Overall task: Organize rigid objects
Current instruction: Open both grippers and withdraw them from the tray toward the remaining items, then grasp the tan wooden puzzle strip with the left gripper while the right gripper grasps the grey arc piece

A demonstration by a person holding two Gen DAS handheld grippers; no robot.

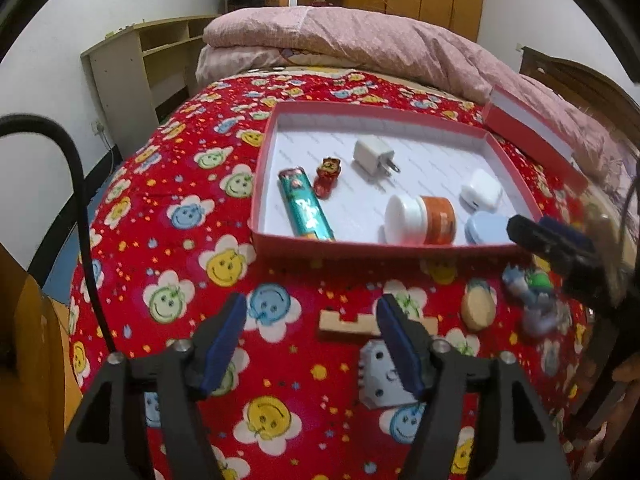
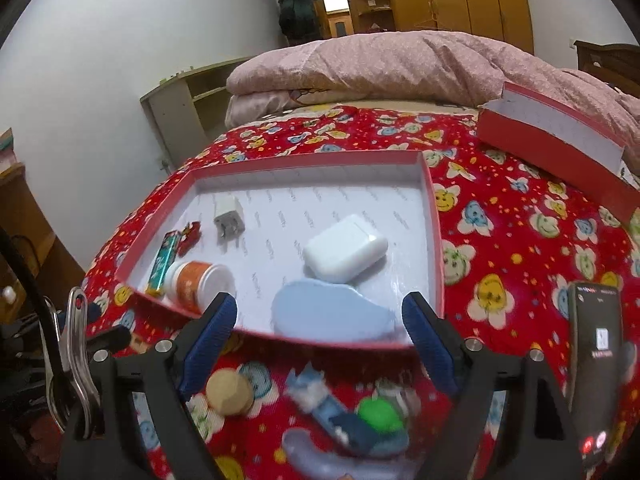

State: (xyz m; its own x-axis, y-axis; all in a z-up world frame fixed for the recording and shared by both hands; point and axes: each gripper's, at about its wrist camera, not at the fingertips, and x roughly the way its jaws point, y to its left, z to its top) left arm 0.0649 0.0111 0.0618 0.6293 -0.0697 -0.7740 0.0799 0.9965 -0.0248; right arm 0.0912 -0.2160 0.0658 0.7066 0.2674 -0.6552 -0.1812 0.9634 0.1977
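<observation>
On the bed in front of the red tray (image 1: pixel 508 152), both tools (left tool (image 1: pixel 310 334), right tool (image 2: pixel 320 320)) hung open and empty, the wooden block (image 1: pixel 340 322) lay just ahead of the left one — best squared to it before closing.

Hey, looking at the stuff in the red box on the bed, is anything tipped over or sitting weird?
Yes. The orange jar with the white lid lies on its side near the front wall of the shallow red cardboard box, so it could roll. The other things in the box lie flat.
</observation>
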